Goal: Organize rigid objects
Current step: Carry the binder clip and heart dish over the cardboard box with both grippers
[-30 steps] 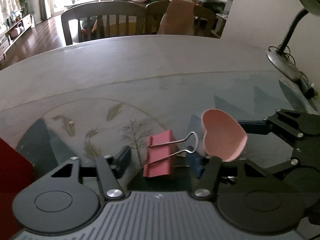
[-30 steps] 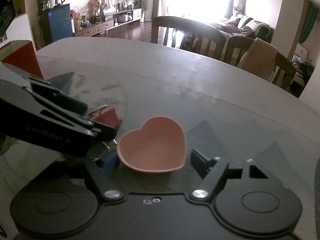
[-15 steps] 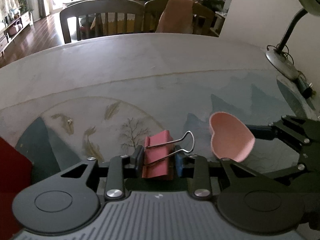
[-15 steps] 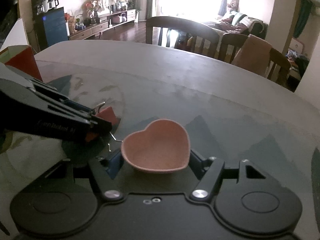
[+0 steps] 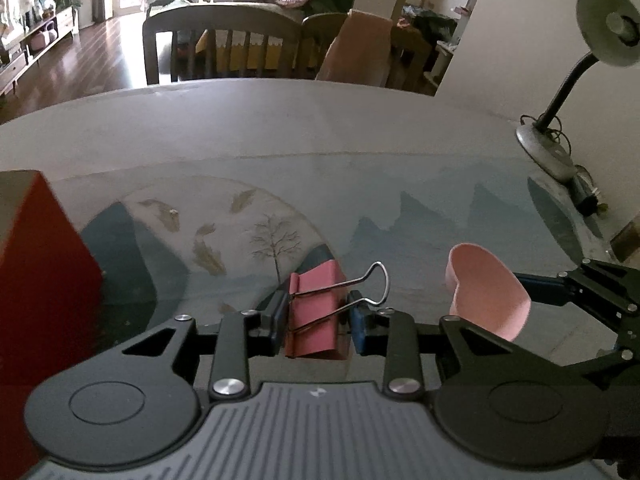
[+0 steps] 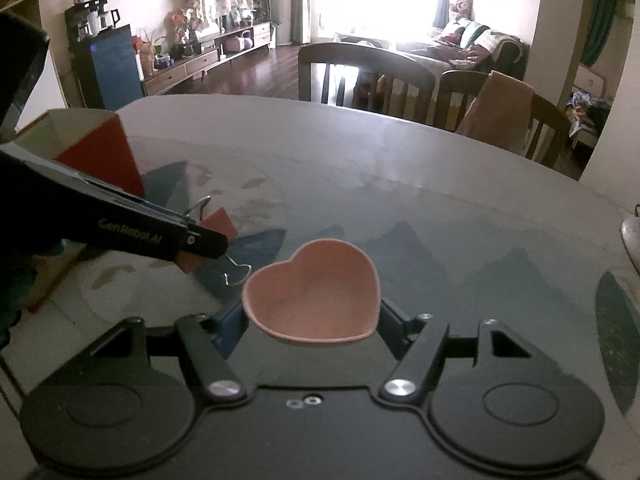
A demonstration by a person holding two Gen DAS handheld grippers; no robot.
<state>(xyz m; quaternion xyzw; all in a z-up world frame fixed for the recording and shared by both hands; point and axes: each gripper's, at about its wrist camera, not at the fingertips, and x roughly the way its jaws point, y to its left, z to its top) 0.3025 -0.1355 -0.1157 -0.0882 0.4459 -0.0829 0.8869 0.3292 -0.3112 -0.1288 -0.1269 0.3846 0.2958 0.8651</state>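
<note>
1. The left gripper's (image 5: 316, 322) fingers (image 5: 275, 316) are clamped on the sides of one red binder clip (image 5: 316, 312), held low over the desk (image 5: 280, 136).
2. The right gripper's (image 6: 312, 320) fingers (image 6: 394, 326) press against both sides of one pink heart-shaped dish (image 6: 316, 298), gripping it just to the right of the clip.
3. The clip has a folded red body and two silver wire handles; in the left view both lie across it and point right toward the dish.
4. The dish is shallow, matte pink, with its open side up and nothing visible inside.
5. One red box (image 5: 36, 280) stands at the left of the desk, near the clip.
6. One grey gooseneck lamp (image 5: 568, 76) stands at the far right edge.
7. The desk carries a printed mat (image 5: 400, 208) with mountains, a tree and leaves.
</note>
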